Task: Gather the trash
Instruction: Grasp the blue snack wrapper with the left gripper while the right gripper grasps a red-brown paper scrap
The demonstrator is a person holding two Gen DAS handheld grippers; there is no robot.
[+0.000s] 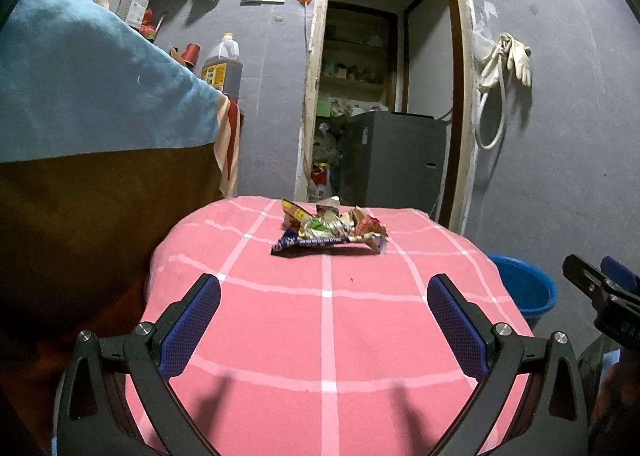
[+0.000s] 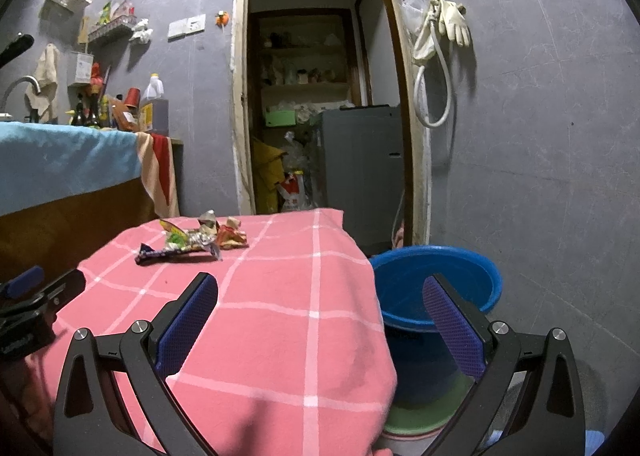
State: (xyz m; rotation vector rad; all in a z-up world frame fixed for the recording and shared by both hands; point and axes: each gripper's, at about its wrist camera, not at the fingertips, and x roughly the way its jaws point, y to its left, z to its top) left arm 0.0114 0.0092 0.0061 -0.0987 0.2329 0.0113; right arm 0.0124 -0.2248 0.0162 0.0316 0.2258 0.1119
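— Nearest the lens, what do you see?
— Both tools: the left gripper (image 1: 324, 292) hangs over the pink checked cloth (image 1: 280, 320) with its blue-padded jaws spread wide and nothing between them. The right gripper (image 2: 320, 292) is just as wide apart and empty, one finger over the cloth edge, the other over the blue bucket (image 2: 472, 268).
— And the bucket's place?
— On the floor, just beside the cloth's right side.
— The trash?
— Crumpled wrappers (image 1: 330, 230) lie in a heap near the cloth's far edge, well ahead of both grippers, untouched.
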